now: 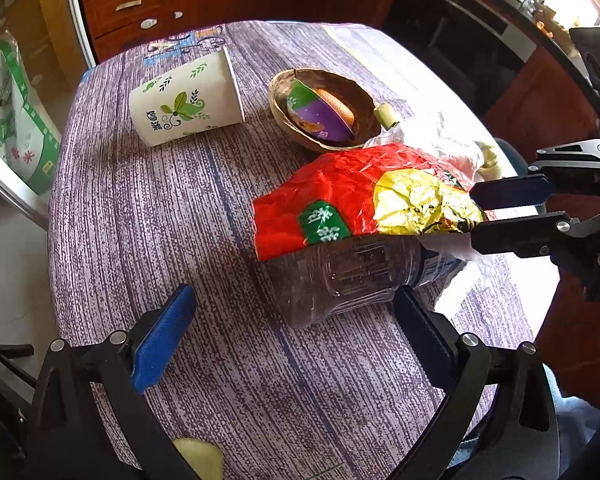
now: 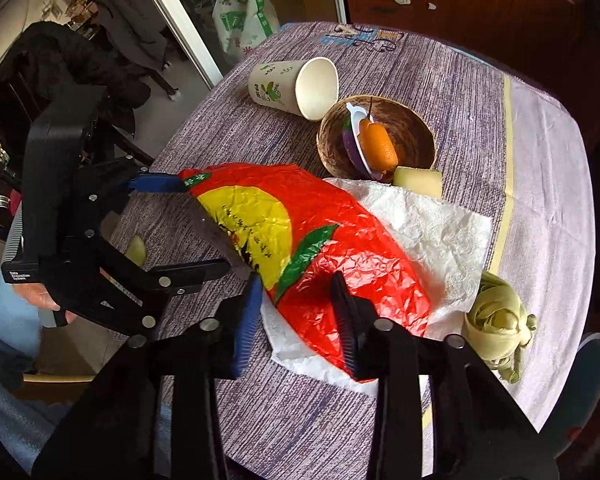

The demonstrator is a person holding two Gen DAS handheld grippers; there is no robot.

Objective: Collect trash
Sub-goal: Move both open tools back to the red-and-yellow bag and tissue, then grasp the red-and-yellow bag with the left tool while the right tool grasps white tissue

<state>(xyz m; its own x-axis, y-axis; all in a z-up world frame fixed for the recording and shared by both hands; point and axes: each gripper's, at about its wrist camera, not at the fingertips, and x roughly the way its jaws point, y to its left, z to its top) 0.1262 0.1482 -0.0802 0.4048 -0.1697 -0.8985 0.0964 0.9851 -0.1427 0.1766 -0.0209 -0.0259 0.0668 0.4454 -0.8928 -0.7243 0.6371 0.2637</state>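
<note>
Lying in the brown bowl [image 2: 414, 128]: a purple dish [image 2: 354, 148] with an orange piece; right gripper [image 2: 296, 312] jaws clamping the red bag [image 2: 340, 240], left gripper [image 1: 296, 320] jaws wide, empty.

Both views daylit and bright. Tabletop [image 1: 220, 208] evenly lit, shadows soft. Red wrapper [image 2: 340, 248] shows specular glare on its creases. Upper right corner of left view blown out white. Strong fisheye bending at edges, dark vignette in corners. Centre sharp; near hand-held gripper parts slightly soft.
</note>
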